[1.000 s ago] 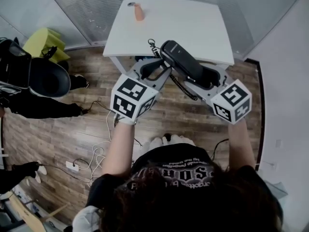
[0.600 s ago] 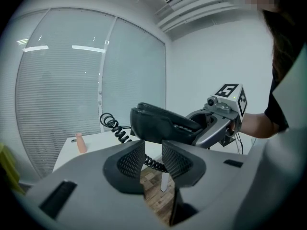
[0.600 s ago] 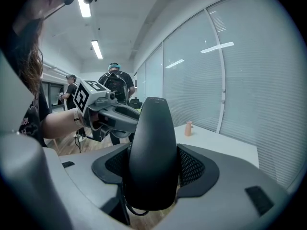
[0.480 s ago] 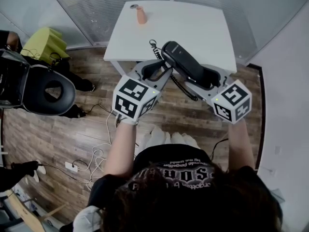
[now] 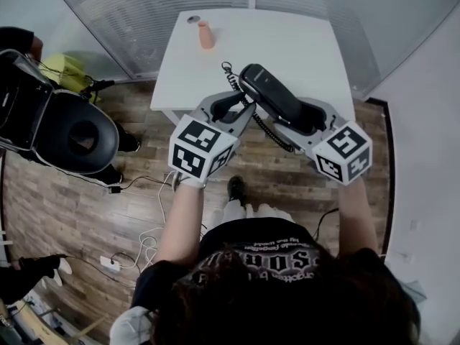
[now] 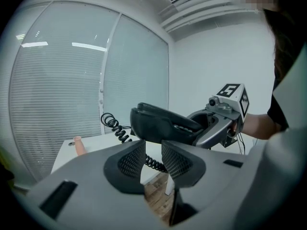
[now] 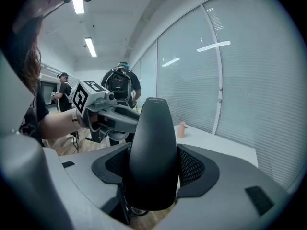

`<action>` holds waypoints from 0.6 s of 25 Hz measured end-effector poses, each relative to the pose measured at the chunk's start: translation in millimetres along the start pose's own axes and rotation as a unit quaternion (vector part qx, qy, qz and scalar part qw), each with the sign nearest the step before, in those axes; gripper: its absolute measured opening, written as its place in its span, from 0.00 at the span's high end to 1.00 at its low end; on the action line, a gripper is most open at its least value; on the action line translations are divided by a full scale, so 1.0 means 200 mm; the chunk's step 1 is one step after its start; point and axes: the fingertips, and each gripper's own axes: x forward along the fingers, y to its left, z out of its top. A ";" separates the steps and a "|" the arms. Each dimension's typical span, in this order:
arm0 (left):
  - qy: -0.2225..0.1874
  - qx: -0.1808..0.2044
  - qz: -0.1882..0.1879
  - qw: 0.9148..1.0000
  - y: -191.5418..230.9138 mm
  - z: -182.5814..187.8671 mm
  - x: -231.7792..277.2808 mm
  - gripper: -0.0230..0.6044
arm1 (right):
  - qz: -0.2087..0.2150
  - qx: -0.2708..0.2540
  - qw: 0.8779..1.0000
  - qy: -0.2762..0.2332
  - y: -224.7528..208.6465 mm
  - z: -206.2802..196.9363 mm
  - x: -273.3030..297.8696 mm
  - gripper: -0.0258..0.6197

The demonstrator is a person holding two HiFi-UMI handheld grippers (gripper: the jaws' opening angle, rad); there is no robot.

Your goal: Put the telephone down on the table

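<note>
A black telephone handset (image 5: 269, 95) hangs in the air over the near edge of the white table (image 5: 287, 42). My right gripper (image 5: 305, 117) is shut on its lower end, and the handset (image 7: 151, 147) fills the space between the pads. Its coiled cord (image 5: 228, 74) loops off the upper end and runs under it. My left gripper (image 5: 241, 106) sits just left of the handset (image 6: 160, 123), its jaws a narrow gap apart. The cord (image 6: 112, 124) crosses just beyond the fingertips of the left gripper (image 6: 153, 157), and nothing is pinched between the pads.
A small pink cup (image 5: 206, 34) stands at the table's far left, with a small round object beside it. Glass walls with blinds run behind the table. A black round seat (image 5: 72, 131) and a person are at the left. Cables (image 5: 144, 228) lie on the wooden floor.
Both grippers and the handset have barely shifted against the table. The black seat at the left has moved toward me and a shoe shows under the grippers.
</note>
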 end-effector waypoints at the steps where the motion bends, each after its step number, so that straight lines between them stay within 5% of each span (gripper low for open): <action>1: 0.000 0.000 -0.001 1.000 0.03 0.01 0.02 0.80 | -0.002 0.000 1.000 0.000 -0.02 0.01 0.02 0.51; 15: 0.005 0.000 -0.032 0.999 0.49 0.07 0.32 0.80 | -0.032 0.018 0.999 0.008 -0.39 0.13 0.39 0.51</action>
